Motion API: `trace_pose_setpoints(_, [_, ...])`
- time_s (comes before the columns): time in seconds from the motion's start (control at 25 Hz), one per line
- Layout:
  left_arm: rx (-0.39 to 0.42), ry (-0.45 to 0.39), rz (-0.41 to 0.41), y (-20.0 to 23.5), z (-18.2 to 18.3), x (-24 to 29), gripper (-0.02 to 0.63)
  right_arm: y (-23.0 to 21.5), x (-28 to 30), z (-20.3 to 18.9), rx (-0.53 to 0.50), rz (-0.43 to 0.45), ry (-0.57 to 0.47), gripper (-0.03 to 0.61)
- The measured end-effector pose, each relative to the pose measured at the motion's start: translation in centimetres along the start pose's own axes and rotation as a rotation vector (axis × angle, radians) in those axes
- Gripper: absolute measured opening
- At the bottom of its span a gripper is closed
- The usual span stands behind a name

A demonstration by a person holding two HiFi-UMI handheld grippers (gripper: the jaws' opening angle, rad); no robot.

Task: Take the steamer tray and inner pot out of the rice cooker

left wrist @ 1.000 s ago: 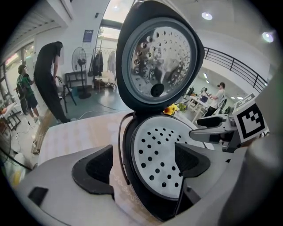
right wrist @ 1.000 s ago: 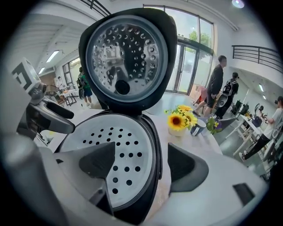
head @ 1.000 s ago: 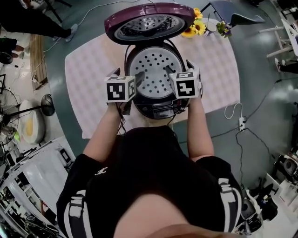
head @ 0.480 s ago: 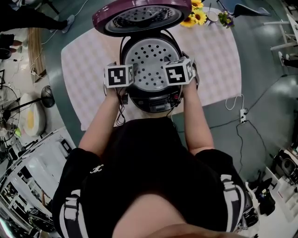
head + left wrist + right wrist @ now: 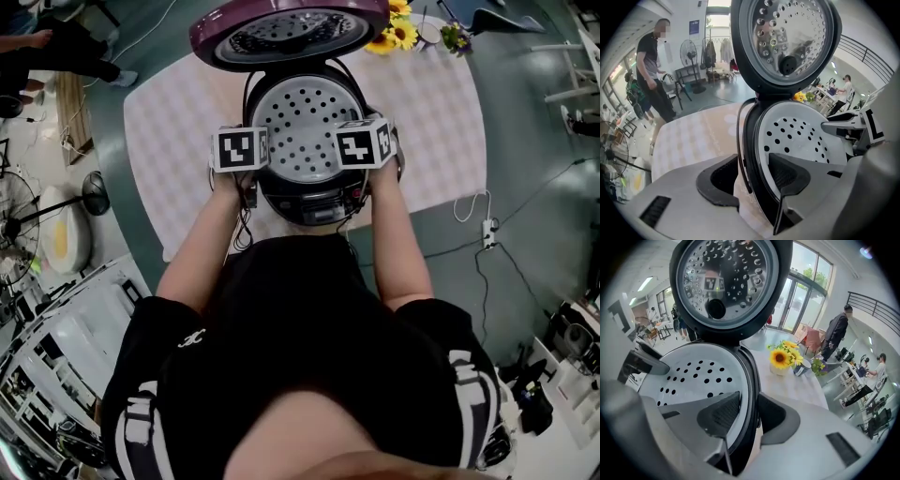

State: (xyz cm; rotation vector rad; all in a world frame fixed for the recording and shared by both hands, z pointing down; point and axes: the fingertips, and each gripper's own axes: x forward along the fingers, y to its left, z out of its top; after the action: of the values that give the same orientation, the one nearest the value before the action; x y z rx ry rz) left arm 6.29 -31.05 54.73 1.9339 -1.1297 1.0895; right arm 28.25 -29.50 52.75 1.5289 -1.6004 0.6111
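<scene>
Checked tablecloth (image 5: 169, 131) bore rice cooker (image 5: 309, 202). Jaws, just closing, straddled steamer tray (image 5: 305, 122) rim for level lift: right gripper (image 5: 747, 404) clamped, left gripper (image 5: 752, 166) unclenched.

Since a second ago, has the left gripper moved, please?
Yes, toward the lid along the rice cooker's left rim in the head view; the left gripper's fingers have just been closing astride it.

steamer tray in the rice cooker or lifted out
In. The steamer tray sits level inside the rice cooker, below the raised lid.
</scene>
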Motion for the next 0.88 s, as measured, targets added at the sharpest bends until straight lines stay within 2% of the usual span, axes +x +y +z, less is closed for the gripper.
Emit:
trace_pose_setpoints(0.4, [-0.024,-0.064,-0.018,0.3,1.2,-1.7,0.204,-0.1,-1.9,1.8,-0.008,-0.024,-0.089,0.109])
trace_pose_setpoints(0.56, [-0.023,-0.119,-0.017,0.3,2.1,-3.1,0.198,0.1,-3.3,3.3,-0.023,-0.031,-0.141,0.079])
trace_pose_setpoints(0.88, [-0.104,-0.247,-0.064,0.4,3.2,-6.3,0.07,1.3,-5.9,5.5,-0.07,-0.027,-0.217,0.059])
